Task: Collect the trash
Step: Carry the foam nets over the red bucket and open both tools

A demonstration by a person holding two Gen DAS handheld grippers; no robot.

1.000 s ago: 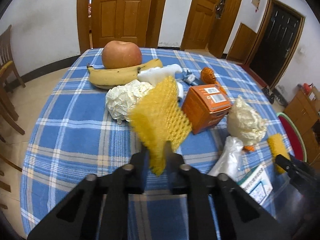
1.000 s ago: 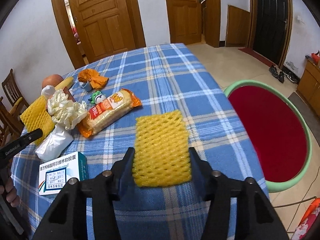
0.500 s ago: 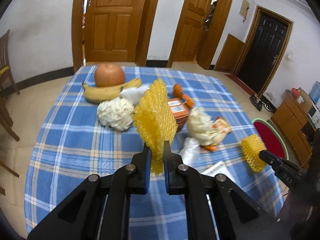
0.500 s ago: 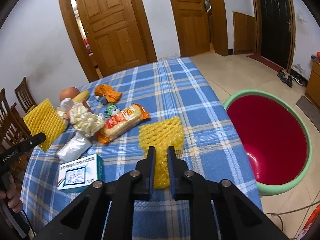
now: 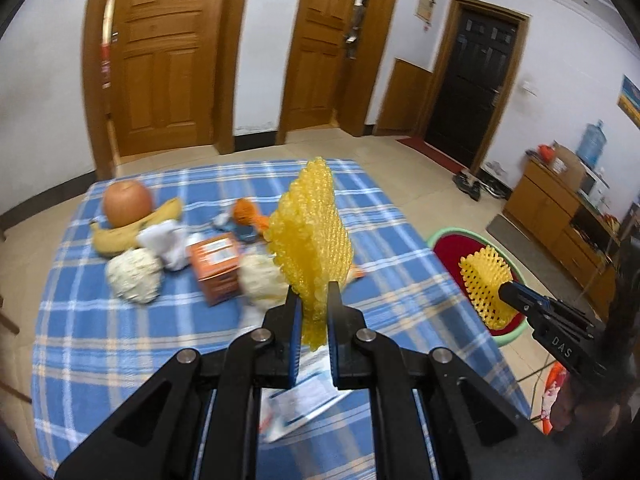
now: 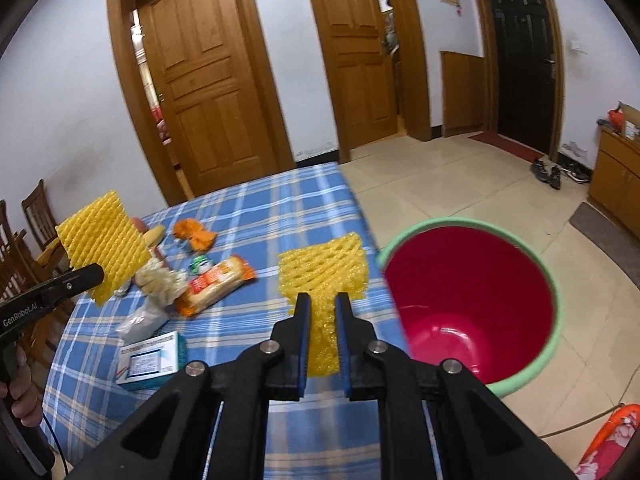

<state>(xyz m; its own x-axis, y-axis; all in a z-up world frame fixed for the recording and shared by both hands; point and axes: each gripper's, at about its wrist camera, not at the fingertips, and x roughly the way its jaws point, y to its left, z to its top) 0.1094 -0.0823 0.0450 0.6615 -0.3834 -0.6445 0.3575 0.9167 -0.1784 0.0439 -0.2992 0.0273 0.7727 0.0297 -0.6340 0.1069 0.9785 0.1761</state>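
My left gripper (image 5: pixel 313 300) is shut on a yellow foam fruit net (image 5: pixel 310 236) and holds it well above the blue plaid table (image 5: pixel 120 340); this net also shows in the right wrist view (image 6: pixel 102 242). My right gripper (image 6: pixel 321 304) is shut on a second yellow foam net (image 6: pixel 326 270), held at the table's right edge, just left of the red bin with a green rim (image 6: pixel 472 300). From the left wrist view that net (image 5: pixel 486 282) hangs over the bin (image 5: pixel 448 246).
On the table lie an apple (image 5: pixel 127 203), a banana (image 5: pixel 132 232), crumpled white paper (image 5: pixel 134 274), an orange box (image 5: pixel 216 266), a snack wrapper (image 6: pixel 216 286), a medicine box (image 6: pixel 152 358) and orange peel (image 6: pixel 196 236). Wooden chairs (image 6: pixel 36 216) stand left.
Both grippers have lifted their nets higher. The right gripper has swung right toward the bin; the left has risen and turned right, away from the table items.
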